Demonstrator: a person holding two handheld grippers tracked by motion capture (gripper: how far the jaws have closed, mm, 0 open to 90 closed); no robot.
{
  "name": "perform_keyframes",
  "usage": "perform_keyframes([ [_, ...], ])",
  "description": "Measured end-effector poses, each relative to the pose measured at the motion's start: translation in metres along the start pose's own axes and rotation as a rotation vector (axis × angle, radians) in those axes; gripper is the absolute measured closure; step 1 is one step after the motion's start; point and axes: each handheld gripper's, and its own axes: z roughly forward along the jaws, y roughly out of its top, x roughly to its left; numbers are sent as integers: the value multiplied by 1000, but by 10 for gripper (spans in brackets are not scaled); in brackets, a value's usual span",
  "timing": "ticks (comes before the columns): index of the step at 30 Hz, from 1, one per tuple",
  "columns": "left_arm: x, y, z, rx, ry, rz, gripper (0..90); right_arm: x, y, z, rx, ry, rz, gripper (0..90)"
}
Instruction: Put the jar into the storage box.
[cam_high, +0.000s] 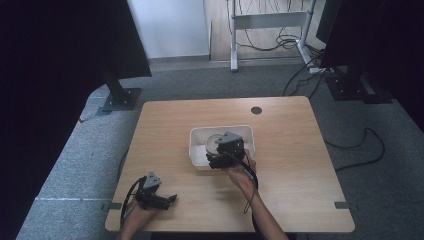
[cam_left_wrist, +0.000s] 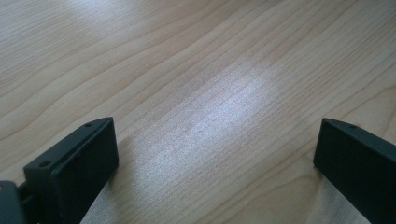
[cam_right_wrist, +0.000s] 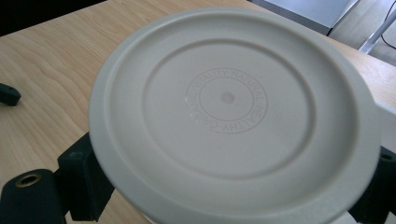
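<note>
High view dim, black masses at 9 and 3 o'clock, mild edge bowing. Worktop (cam_high: 295, 165) evenly lit, soft shadows. Left gripper view: pale glare patch at centre on the wood, jaws blurred. Right gripper view: plate (cam_right_wrist: 233, 112) sharp, rim soft at 6 o'clock.

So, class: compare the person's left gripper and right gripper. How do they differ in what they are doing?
1. The left gripper sits near the table's front edge; the right gripper reaches over the white tub.
2. The left gripper's jaws stand wide apart over bare wood; the right gripper's jaws flank a round white lid.

Both are black and hand-held.
</note>
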Motion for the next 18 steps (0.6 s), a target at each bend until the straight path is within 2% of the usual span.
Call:
perform_keyframes([
  [18, 1, 0, 0, -1, -5, 4, 0, 7, -5, 43, 65, -42, 4, 92],
])
